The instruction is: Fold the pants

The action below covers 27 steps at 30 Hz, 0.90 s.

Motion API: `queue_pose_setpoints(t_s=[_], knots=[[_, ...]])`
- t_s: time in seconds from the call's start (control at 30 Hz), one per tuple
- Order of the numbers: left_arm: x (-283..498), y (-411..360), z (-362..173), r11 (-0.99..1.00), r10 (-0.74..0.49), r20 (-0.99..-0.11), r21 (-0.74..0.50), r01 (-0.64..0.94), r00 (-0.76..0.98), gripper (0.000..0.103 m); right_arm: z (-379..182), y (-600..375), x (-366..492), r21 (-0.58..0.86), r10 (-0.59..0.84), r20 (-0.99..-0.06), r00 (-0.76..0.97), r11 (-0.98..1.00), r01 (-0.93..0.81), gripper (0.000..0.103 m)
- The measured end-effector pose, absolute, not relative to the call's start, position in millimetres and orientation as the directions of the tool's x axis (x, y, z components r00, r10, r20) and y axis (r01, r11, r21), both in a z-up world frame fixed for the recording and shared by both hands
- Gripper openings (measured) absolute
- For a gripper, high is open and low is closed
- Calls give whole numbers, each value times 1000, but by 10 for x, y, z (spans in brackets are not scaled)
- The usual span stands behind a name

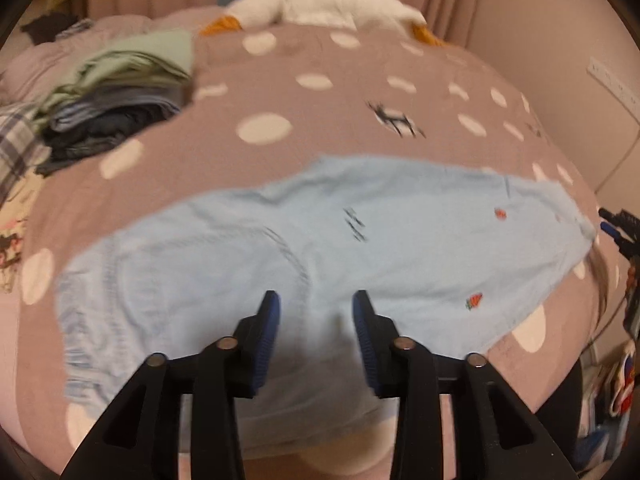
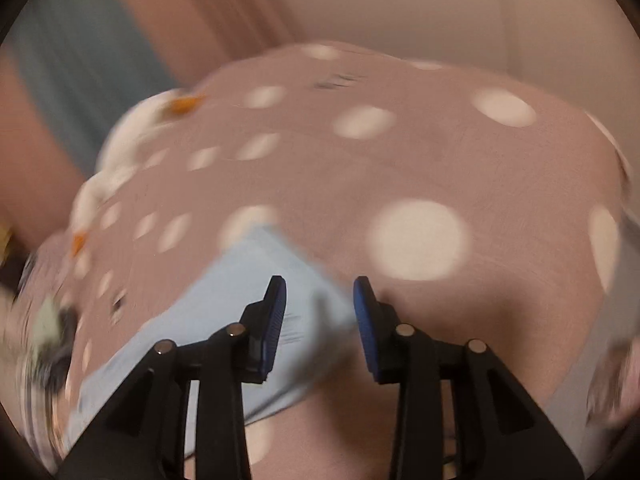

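Light blue pants [image 1: 280,248] lie flat across the pink polka-dot bed cover [image 1: 320,120], waistband at the left, legs running right, with small strawberry marks. My left gripper [image 1: 316,300] is open and empty, hovering over the middle of the pants. In the right wrist view, the leg end of the pants [image 2: 240,300] lies below my right gripper [image 2: 320,284], which is open and empty just above the hem corner. The other gripper [image 1: 620,228] shows at the right edge of the left wrist view, near the leg end. Both views are blurred by motion.
A stack of folded clothes [image 1: 120,92] sits at the back left of the bed. A white and orange plush [image 1: 328,4] lies at the far edge by the curtains. The wall stands to the right, and the bed's near edge drops off below the grippers.
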<state>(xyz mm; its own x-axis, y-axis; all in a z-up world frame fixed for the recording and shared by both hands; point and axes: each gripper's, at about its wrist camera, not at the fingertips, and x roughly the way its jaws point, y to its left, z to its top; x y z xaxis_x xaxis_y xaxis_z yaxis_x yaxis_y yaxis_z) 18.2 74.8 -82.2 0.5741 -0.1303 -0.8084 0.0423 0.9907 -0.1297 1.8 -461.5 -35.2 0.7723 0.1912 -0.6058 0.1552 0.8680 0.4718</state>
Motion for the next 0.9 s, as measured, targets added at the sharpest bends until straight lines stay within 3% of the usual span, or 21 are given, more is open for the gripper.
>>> queue_pose_setpoints(t_s=[0.17,0.3,0.4,0.5,0.63,0.7,0.8,0.9], knots=[[166,1215,-895,972,-105,-802,-207,-108,588,47,-260,-3574,65,434,447,-601,662,879,-198,33],[67,1595,-1049,941,-57,-808,-240,-240,587,47,-299,-2791,-24,388,561,-611,558,827,-407,26],[14,1821,-1212,921,-61,-801,-275,-276,596,30,-490,-2308,-75,373,607,-656,447,777,-507,25],[105,1869,-1240,933,-63,-803,-258,-250,593,26,-695,-2047,-59,347,582,-713,390,777,-525,28],[260,1906,-1196,925,-95,-835,-276,-262,542,26,-686,-2066,-59,368,571,-722,392,796,-481,25],[209,1894,-1132,924,-88,-830,-274,-266,551,26,-588,-2086,-113,361,574,-711,405,793,-490,28],[86,1783,-1151,940,-73,-831,-242,-240,552,26,-498,-2090,-187,345,596,-683,422,773,-532,28],[-66,1587,-1192,975,-15,-832,-136,-177,554,26,-623,-1969,-213,364,614,-702,362,746,-558,28]])
